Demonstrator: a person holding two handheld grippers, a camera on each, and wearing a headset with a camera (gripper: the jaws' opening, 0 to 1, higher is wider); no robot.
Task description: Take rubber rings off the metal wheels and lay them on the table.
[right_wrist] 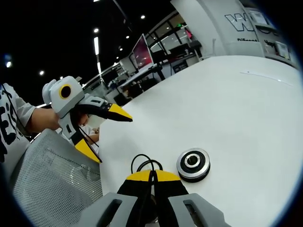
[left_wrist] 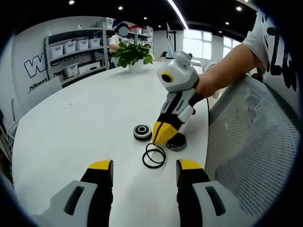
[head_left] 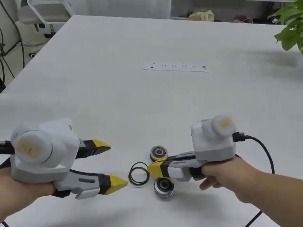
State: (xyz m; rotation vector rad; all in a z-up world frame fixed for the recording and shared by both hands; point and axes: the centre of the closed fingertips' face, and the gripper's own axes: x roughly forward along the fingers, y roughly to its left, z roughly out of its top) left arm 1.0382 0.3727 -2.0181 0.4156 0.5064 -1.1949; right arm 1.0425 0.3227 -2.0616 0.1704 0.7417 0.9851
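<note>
So, the right hand-held gripper (head_left: 154,168) is pressed together, rubber rings (head_left: 138,174) flat on the surface (head_left: 142,94) just off its tips — setting them down, I'd guess. The left hand-held gripper (head_left: 111,164) hovers spread, empty.

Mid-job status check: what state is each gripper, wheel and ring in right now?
left gripper: open, empty.
right gripper: shut, seems to hold nothing, tip close to the rings.
rubber rings: off the wheels, lying flat and overlapped on the table.
far wheel: lying flat, dark band round it, so a ring is likely still on.
near wheel: lying flat, rim looks like bare metal.
</note>
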